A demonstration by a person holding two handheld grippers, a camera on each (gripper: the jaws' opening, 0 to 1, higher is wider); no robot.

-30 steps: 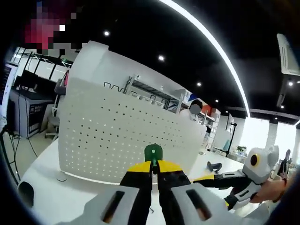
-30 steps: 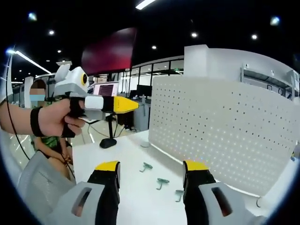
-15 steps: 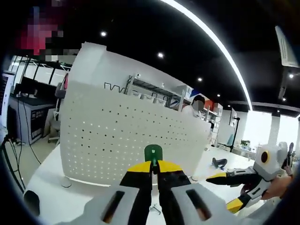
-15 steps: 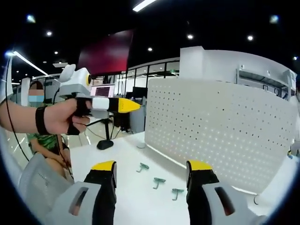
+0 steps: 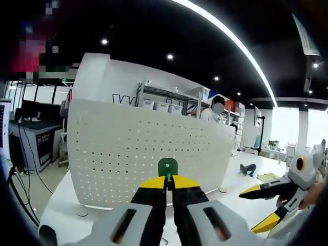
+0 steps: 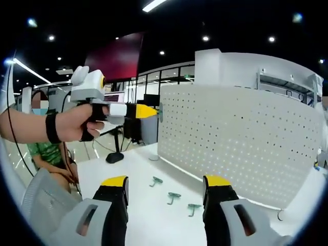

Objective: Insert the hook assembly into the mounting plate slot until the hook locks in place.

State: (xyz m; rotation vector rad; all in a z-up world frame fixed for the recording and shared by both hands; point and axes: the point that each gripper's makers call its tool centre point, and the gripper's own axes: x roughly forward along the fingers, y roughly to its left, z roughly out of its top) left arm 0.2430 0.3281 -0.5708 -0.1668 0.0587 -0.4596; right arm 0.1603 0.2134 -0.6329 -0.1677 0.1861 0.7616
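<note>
A white perforated mounting plate [image 5: 148, 151] stands upright on the white table [image 6: 148, 215]. My left gripper [image 5: 168, 180] is shut on a green hook [image 5: 167, 167], held in front of the plate's face. In the right gripper view the left gripper [image 6: 148, 110] is held by a hand, and the hook [image 6: 160, 111] at its tip sits near the plate's [image 6: 241, 148] left edge. My right gripper [image 6: 164, 180] is open with nothing between its jaws; in the left gripper view it [image 5: 264, 205] comes in from the right. Three loose green hooks [image 6: 173, 196] lie on the table before the plate.
A person's arm with a black wristband [image 6: 51, 127] holds the left gripper. A seated person in green [image 6: 48, 154] is at the left. A black stand [image 6: 117, 154] is on the table behind. Shelving [image 5: 169, 100] rises beyond the plate.
The left gripper has carried the green hook closer to the plate's left edge. The right gripper has stayed open and drifted slightly.
</note>
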